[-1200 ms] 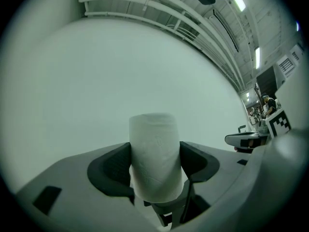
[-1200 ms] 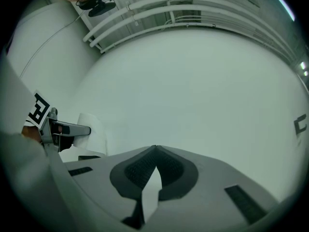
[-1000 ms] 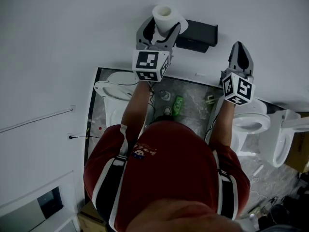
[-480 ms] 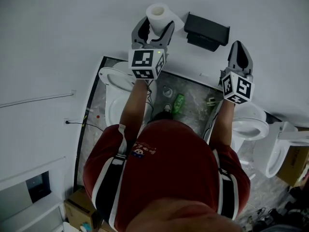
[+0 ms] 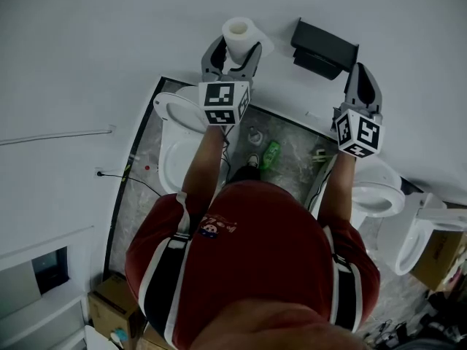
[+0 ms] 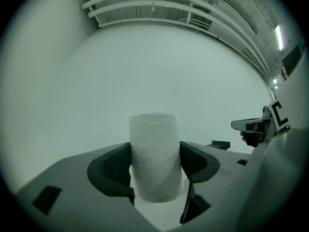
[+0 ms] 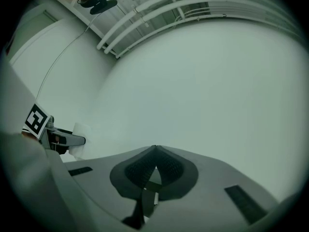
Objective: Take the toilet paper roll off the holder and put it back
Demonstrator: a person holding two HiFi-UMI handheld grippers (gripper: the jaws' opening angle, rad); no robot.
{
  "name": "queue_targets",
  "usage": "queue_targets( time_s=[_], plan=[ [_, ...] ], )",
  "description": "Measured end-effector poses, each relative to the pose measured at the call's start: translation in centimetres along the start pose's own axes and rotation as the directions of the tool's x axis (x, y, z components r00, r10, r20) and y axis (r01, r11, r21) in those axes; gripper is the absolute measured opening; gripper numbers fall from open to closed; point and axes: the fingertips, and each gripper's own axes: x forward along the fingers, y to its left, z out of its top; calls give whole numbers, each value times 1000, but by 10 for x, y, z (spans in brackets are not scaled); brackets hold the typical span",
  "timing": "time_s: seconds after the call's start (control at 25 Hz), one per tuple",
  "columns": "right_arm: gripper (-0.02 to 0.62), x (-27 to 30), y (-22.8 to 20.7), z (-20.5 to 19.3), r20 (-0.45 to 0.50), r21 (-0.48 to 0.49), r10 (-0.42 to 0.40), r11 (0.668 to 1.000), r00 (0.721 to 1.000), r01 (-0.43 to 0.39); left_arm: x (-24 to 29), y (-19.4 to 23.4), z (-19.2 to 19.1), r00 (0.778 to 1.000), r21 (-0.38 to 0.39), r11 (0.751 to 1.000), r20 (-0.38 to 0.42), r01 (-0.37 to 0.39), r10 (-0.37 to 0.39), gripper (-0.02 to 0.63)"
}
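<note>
A white toilet paper roll (image 5: 239, 38) (image 6: 154, 158) stands upright between the jaws of my left gripper (image 5: 233, 51) (image 6: 155, 161), which is shut on it and holds it up in front of the white wall. The black holder (image 5: 325, 49) hangs on that wall to the right of the roll, apart from it. My right gripper (image 5: 363, 86) (image 7: 153, 164) sits just below and right of the holder, jaws shut with nothing between them. In the right gripper view the roll (image 7: 79, 141) shows small at the far left.
A white toilet (image 5: 175, 133) stands below the left gripper, and two more toilets (image 5: 379, 188) are to the right. A green bottle (image 5: 270, 154) and small items lie on the marbled floor. A cable (image 5: 124, 181) runs along the left wall.
The left gripper has carried the roll leftward, away from the holder; the gap between roll and holder has widened. The right gripper has stayed where it was.
</note>
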Motion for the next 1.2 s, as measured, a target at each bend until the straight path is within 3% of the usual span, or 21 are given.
queue_targets(
  time_s=[0.32, 1.2],
  plan=[
    [8, 3, 7, -5, -14, 0, 2, 1000, 1000, -2, -5, 7, -25, 999, -9, 1000, -54, -9, 8, 336],
    [8, 12, 4, -11, -26, -1, -40, 999, 999, 40, 17, 10, -17, 999, -24, 999, -33, 25, -26, 336]
  ],
)
